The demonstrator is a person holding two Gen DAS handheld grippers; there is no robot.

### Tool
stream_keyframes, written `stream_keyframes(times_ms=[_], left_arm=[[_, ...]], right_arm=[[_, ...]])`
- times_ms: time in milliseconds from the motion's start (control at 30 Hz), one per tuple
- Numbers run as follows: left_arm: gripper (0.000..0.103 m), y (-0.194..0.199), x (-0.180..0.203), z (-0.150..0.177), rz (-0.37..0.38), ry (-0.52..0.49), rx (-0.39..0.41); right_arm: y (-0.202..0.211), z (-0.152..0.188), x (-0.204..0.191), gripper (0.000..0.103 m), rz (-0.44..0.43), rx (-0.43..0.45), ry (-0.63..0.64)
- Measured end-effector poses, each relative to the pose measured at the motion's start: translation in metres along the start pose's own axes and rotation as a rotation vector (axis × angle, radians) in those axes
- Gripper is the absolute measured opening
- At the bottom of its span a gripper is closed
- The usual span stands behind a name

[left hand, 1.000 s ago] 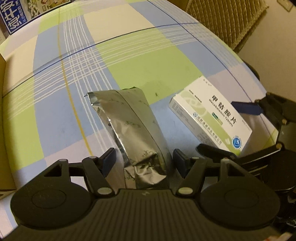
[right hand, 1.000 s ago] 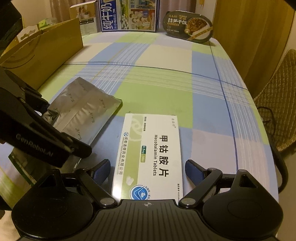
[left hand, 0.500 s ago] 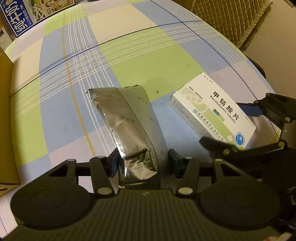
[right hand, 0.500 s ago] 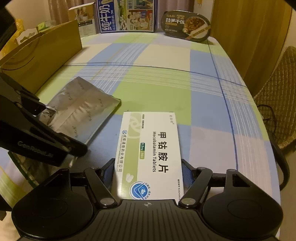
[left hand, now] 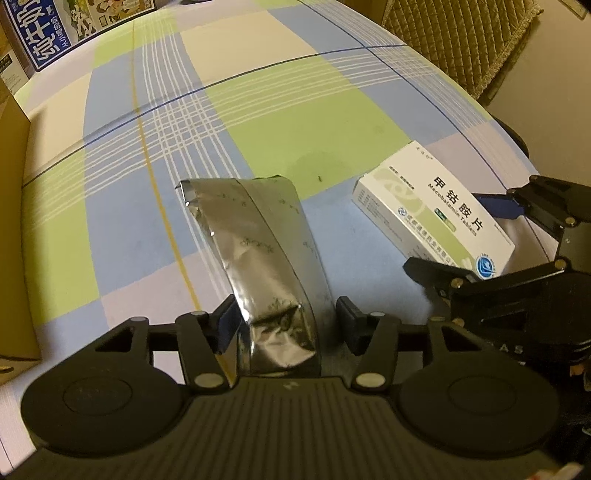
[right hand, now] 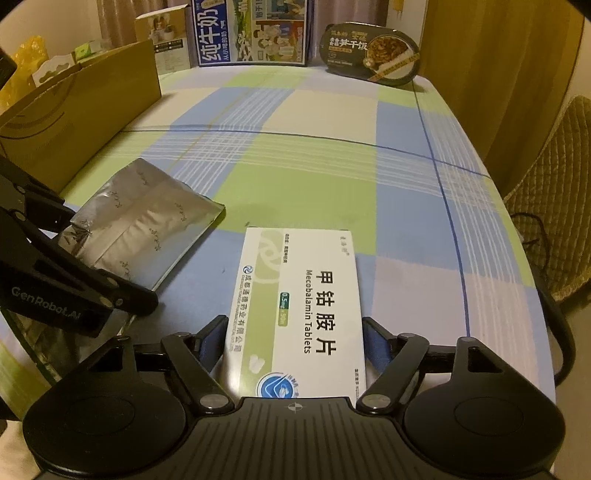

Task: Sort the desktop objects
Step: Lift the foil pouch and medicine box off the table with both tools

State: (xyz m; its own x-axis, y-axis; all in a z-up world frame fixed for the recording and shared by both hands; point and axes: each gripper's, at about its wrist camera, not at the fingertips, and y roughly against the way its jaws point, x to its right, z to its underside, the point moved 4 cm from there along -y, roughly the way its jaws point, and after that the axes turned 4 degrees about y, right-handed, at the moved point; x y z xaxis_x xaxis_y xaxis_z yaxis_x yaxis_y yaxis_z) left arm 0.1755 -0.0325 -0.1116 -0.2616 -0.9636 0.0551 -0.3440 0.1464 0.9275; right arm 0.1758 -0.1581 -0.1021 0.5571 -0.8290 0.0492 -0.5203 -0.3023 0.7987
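A crinkled silver foil pouch (left hand: pixel 258 254) lies on the checked tablecloth. My left gripper (left hand: pixel 284 321) is shut on its near end, fingers pressing both sides. The pouch also shows in the right wrist view (right hand: pixel 144 225). A white and green Mecobalamin tablet box (right hand: pixel 299 306) lies to the pouch's right. My right gripper (right hand: pixel 295 343) is shut on its near end. The box shows in the left wrist view (left hand: pixel 432 210) with the right gripper around it.
An open cardboard box (right hand: pixel 77 110) stands along the left edge. A blue milk carton box (right hand: pixel 255 33), a small white box (right hand: pixel 166 40) and a black instant-rice bowl (right hand: pixel 373 51) stand at the far edge. A quilted chair (right hand: pixel 554 206) is beside the table's right edge.
Both grippers have closed: the left on the foil pouch, the right on the tablet box. Both objects stay on the cloth.
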Motion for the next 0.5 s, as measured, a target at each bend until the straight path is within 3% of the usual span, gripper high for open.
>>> stream_keyframes(times_ms=[500], left_arm=[[0.042,0.0060,-0.0020,0.0095,-0.009,0.022,0.026]], right_arm=[[0.0028,0.0000,-0.0018,0.068,0.002,0.022,-0.016]])
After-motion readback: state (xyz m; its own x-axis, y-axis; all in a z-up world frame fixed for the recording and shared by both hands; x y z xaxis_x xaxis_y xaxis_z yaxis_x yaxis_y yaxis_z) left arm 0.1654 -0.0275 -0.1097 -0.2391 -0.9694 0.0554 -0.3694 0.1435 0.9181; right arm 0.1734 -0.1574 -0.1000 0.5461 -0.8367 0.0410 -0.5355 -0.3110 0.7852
